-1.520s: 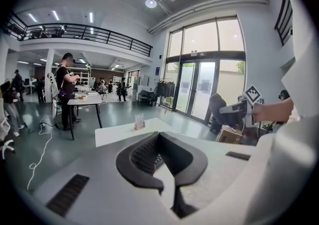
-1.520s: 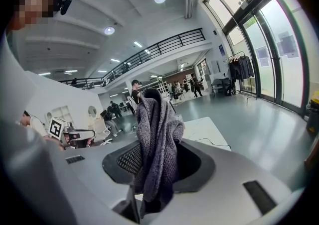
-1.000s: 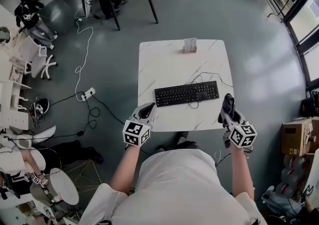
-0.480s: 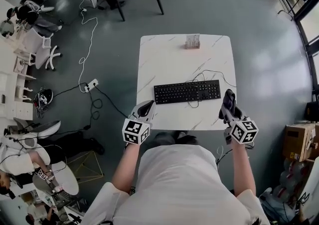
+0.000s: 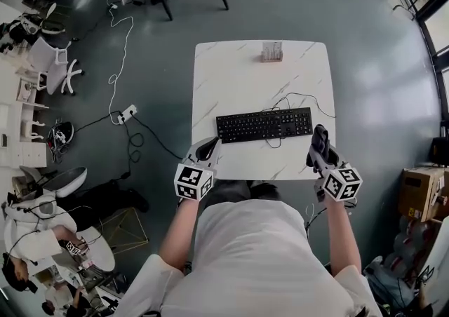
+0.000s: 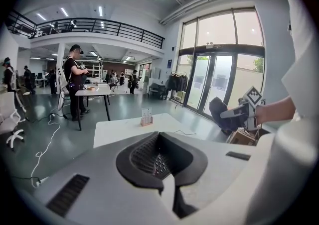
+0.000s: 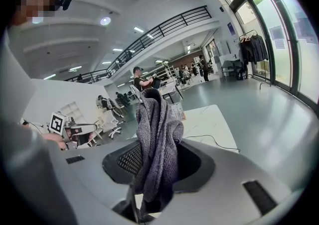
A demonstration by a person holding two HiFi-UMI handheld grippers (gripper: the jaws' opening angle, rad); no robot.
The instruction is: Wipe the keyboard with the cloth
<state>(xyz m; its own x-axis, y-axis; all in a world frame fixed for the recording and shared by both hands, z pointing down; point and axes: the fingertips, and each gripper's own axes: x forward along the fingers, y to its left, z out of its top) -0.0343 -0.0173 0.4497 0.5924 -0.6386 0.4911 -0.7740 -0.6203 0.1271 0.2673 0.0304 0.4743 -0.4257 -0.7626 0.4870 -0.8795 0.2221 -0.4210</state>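
Cloth, dark grey and knitted-looking, stands bunched upright between the jaws of the right gripper, which are clamped on its lower part. In the head view it sits over the near right corner of the white marbled table, just beside the right end of the black keyboard and apart from it. The keyboard lies across the table's near half, its cable looping behind it; the key legends are too small to read. A small card stand sits at the far edge, its print also unreadable. The left gripper is at the near left corner, jaws pressed together with nothing between them. Both forearms reach forward from the torso, with the grippers pointing ahead and slightly down, and each gripper bears a cube with black-and-white square markers.
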